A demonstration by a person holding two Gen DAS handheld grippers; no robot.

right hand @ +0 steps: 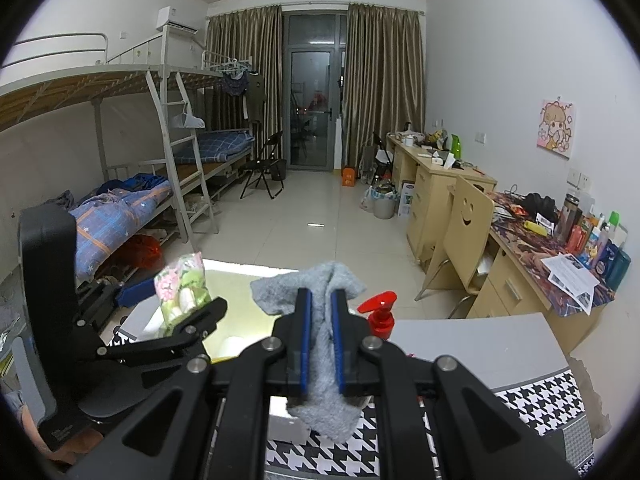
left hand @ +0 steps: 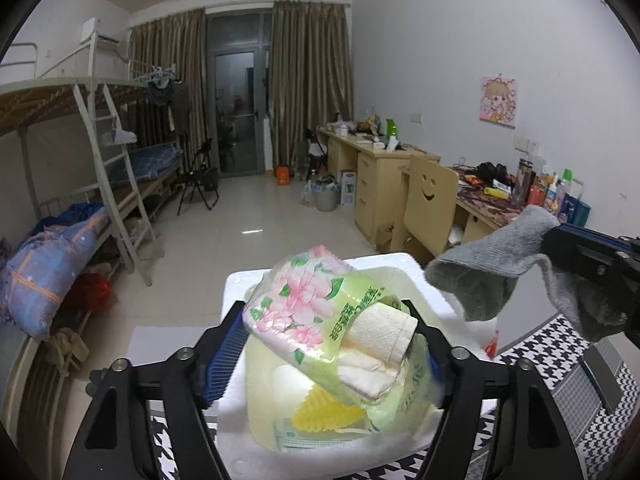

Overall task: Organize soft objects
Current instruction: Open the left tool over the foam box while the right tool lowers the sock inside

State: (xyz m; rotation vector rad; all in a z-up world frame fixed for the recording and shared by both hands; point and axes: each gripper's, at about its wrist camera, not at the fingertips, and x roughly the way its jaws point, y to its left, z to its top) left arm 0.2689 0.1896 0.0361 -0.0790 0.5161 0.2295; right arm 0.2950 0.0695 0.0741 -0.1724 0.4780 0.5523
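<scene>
Over the foam box [left hand: 404, 268] at table's far edge: both claws loaded.
Left claw [left hand: 332, 344] clamps tissue pack [left hand: 320, 312]; right claw [right hand: 320, 312] pinches grey sock [right hand: 320, 360] clear, I'd guess for dropping in.

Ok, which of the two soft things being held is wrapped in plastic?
The tissue pack in the left hand-held gripper, with floral plastic wrap; the grey sock in the right hand-held gripper is bare cloth.

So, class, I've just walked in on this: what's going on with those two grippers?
A person is sorting soft things with two handheld grippers. The left gripper is clamped on a floral tissue pack, held over a white foam box. The right gripper pinches a grey sock, dangling beside the box. Neither item has been set down.
</scene>
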